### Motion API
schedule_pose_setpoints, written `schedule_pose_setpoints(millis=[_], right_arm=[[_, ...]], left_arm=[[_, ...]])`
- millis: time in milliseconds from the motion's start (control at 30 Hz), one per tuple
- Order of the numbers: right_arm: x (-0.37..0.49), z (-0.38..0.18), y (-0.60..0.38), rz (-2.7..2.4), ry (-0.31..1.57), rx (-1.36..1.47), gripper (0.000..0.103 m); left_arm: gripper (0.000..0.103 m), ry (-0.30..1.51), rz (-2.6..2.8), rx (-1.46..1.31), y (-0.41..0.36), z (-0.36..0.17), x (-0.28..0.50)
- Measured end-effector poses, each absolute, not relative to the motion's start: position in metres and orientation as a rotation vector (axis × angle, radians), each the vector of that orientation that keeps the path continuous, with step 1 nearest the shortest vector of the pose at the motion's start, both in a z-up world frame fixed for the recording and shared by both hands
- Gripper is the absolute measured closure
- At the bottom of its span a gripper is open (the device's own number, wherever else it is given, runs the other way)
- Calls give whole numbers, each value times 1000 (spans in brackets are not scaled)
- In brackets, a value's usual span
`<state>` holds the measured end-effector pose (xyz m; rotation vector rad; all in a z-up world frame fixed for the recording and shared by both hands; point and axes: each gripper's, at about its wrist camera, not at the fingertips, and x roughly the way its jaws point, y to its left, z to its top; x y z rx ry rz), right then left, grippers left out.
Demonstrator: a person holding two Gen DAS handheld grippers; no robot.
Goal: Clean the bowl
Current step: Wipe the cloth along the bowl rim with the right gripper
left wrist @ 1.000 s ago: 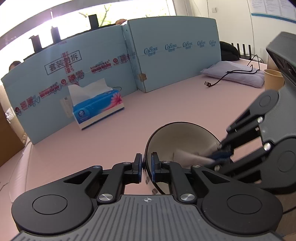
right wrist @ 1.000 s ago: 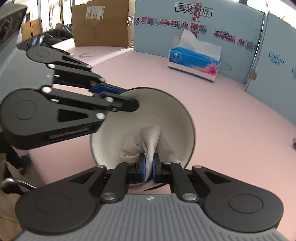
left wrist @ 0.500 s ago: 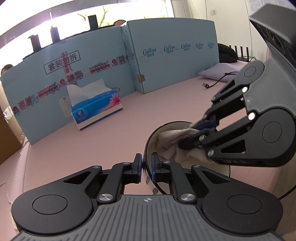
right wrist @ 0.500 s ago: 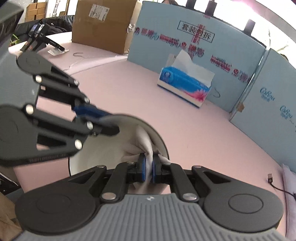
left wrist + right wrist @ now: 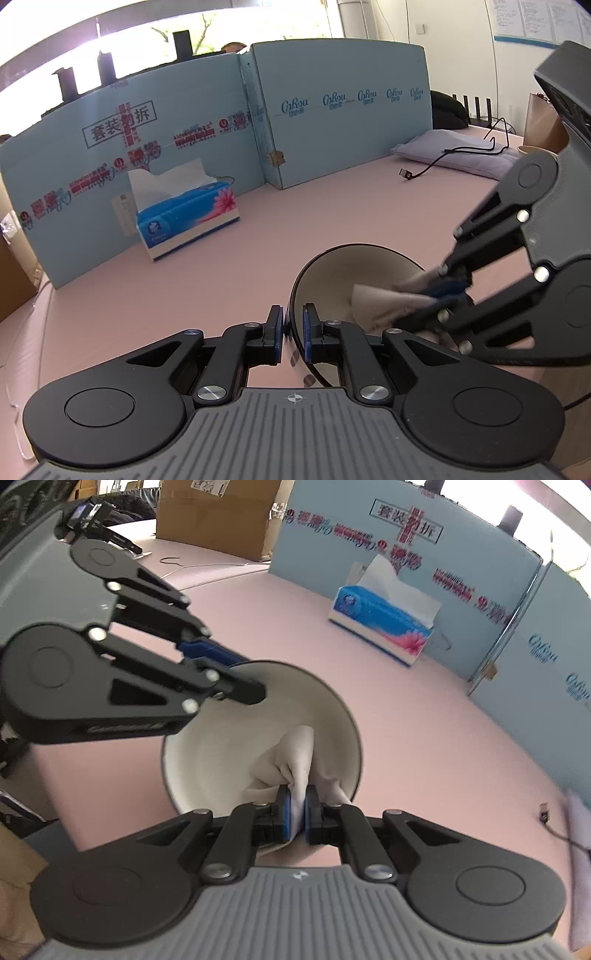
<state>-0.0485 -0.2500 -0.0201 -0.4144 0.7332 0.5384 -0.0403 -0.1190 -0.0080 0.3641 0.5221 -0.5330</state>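
A bowl, black outside and cream inside, is held tilted above the pink table. My left gripper is shut on the bowl's rim; it also shows in the right wrist view. My right gripper is shut on a white tissue and presses it against the inside of the bowl. In the left wrist view the right gripper reaches into the bowl from the right with the tissue.
A blue tissue box stands by the light blue cardboard screen. A grey pouch with a black cable and a paper cup lie at the back right. A cardboard box stands far left.
My right gripper has swung with the tissue inside the bowl, from the upper part back down to the right side. The left gripper keeps its hold on the rim.
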Motion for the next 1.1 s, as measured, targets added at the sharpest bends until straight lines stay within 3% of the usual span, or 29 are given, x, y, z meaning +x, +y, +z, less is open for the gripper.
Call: schedule_pose_setpoints(millis=[333, 1100], right_arm=[[-41, -22, -244, 541, 771, -392, 96], [-21, -7, -247, 511, 607, -181, 96]], left_arm=[[88, 515, -547, 368, -118, -7, -41], [85, 485, -539, 410, -120, -10, -50]])
